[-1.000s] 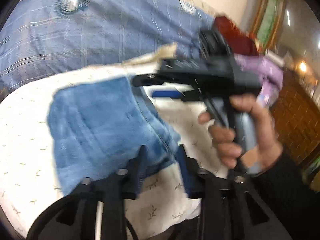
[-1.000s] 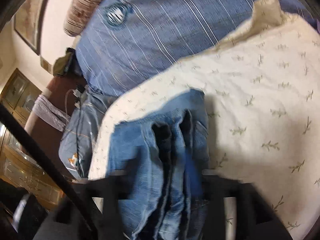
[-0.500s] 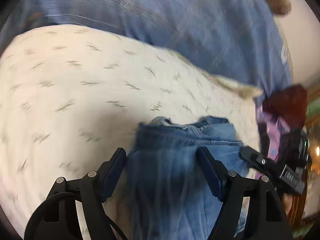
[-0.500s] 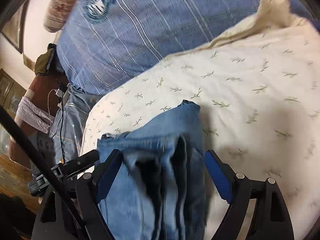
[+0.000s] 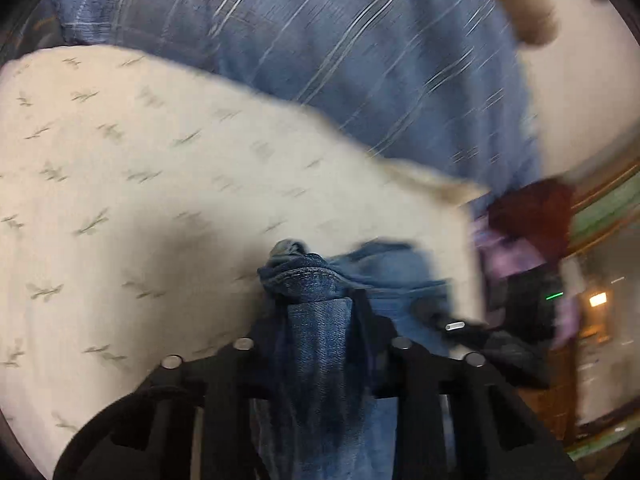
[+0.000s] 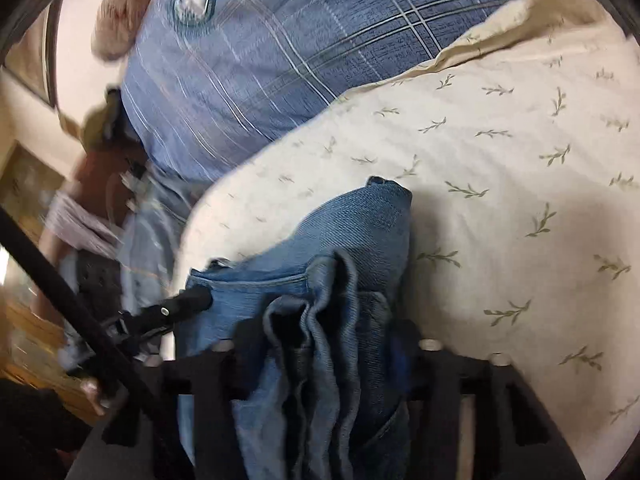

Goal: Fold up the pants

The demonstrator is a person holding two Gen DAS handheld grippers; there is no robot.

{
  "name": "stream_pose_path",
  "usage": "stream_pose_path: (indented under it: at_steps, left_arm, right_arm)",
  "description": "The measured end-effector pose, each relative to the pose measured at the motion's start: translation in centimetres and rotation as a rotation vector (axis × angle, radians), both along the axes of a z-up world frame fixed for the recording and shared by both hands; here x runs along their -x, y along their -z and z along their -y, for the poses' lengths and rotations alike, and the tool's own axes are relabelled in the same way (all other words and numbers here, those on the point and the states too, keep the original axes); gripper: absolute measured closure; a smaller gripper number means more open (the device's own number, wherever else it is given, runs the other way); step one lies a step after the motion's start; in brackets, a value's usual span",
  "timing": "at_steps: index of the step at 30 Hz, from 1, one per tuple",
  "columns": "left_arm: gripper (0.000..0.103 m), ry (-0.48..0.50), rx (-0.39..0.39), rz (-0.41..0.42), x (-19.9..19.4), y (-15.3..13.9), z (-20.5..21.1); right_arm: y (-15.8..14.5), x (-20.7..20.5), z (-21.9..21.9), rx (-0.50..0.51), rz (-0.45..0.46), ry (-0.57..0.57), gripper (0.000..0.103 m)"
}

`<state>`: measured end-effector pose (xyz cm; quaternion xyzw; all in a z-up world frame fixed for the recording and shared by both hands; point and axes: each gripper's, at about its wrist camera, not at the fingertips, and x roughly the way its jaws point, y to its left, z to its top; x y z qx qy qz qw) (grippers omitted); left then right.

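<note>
Left gripper [image 5: 320,316] and right gripper [image 6: 324,332] have just closed on the folded jeans' [image 6: 360,232] near edge; the bundle extends away across the bed [image 6: 520,200].

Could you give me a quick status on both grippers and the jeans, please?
Left gripper just closed on jeans. Right gripper just closed on bunched denim layers. Jeans on leaf-print sheet. Nothing in the way.

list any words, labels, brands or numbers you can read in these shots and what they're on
No readable text in either view.
Round emblem on the blue plaid cover: too blurred to tell whether it holds lettering.
Jeans: no label or tag showing.
Cream sheet: leaf sprigs only, no writing.
Green light on a black device: a glow, not a character.
</note>
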<state>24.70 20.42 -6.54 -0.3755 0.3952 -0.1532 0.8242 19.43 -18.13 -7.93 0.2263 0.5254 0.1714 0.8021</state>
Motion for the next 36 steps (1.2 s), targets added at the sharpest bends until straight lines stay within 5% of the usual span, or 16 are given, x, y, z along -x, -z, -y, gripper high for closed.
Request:
stream_pose_path:
  at_steps: [2, 4, 7, 9, 11, 14, 19, 23, 24, 27, 30, 36]
  left_arm:
    - [0.077, -0.028, 0.021, 0.063, -0.2, -1.3, -0.5]
    - [0.073, -0.040, -0.043, 0.084, -1.1, -1.5, -0.6]
    - [0.057, -0.083, -0.061, -0.010, -2.1, 1.3, -1.2]
    - [0.053, -0.084, -0.070, -0.054, -2.0, 2.1, -2.0]
    - [0.049, -0.092, -0.078, -0.044, -1.1, 1.3, -2.6]
    - [0.049, -0.099, -0.150, -0.009, 0.8, -0.1, -2.4]
    - [0.052, -0.061, -0.275, -0.064, -0.4, 0.0, 0.0]
    - [0.080, -0.076, -0.122, -0.036, -1.0, 0.3, -0.6]
    - [0.081, -0.051, -0.091, 0.012, -0.7, -0.5, -0.6]
    - [0.082, -0.049, -0.085, 0.065, -0.5, -1.2, -0.3]
    - [0.078, -0.064, -0.106, -0.005, -1.8, 1.4, -0.5]
    - [0.056, -0.077, -0.211, -0.002, -0.1, -0.3, 0.0]
  right_arm:
    - [-1.7, 0.0, 0.4, -0.046, 0.079, 0.014, 0.064]
    - [-2.5, -0.6, 0.2, -0.042, 0.120, 0.023, 0.060]
    - [0.3, -1.7, 0.4, 0.033, 0.069, 0.041, 0.041]
    - [1.7, -1.7, 1.5, -0.013, 0.008, 0.092, 0.036]
    - [0.9, -0.7, 2.1, -0.084, 0.021, 0.116, 0.030]
    - [-2.3, 1.1, 1.3, -0.006, 0.126, 0.103, 0.019]
    - [-1.6, 1.0, -0.7, 0.106, 0.111, 0.066, 0.019]
    - [-0.1, 0.1, -0.9, 0.136, 0.075, 0.053, 0.048]
    - [-0.5, 0.3, -0.9, 0.131, 0.086, 0.050, 0.061]
    - [-1.5, 0.6, -1.2, 0.133, 0.128, 0.040, 0.068]
    - [-0.1, -0.3, -1.0, 0.139, 0.094, 0.041, 0.066]
    - [-0.9, 0.6, -0.2, 0.097, 0.115, 0.066, 0.036]
